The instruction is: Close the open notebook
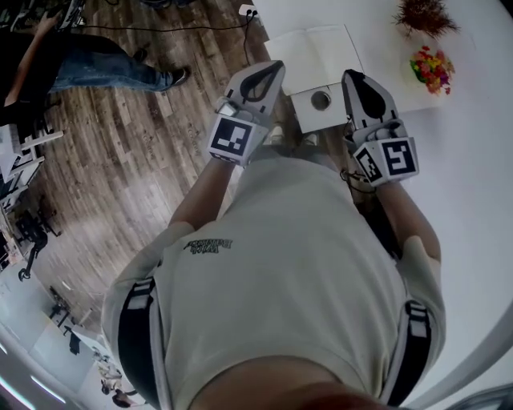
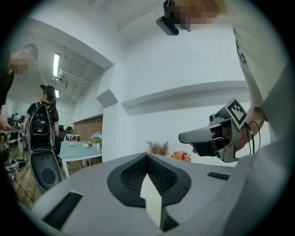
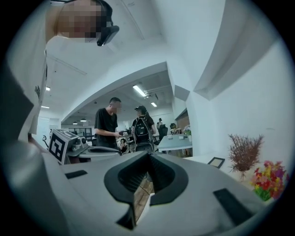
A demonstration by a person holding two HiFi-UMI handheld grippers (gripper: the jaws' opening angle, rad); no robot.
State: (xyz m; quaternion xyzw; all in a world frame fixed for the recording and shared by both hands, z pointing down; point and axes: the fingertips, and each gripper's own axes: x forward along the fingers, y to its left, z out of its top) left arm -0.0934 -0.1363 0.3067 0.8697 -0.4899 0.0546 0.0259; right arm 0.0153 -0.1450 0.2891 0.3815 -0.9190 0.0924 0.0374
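Note:
The open notebook (image 1: 314,54) lies flat on the white table (image 1: 473,160), its blank white pages facing up, just beyond both grippers. My left gripper (image 1: 268,76) is held near the notebook's near left corner, above the table edge, jaws together and empty. My right gripper (image 1: 357,80) hovers to the right of a small white box (image 1: 321,102), also shut on nothing. Both gripper views look out level over the room and do not show the notebook. From the left gripper (image 2: 150,184) I see the right gripper (image 2: 207,138) in the air; the right gripper (image 3: 143,184) sees the left one (image 3: 78,145).
The white box with a round hole sits at the notebook's near edge. Colourful flowers (image 1: 431,68) and a dried plant (image 1: 425,14) stand at the table's far right. Wooden floor (image 1: 120,160) lies to the left, with a seated person (image 1: 80,64). Two people (image 3: 108,124) stand farther back.

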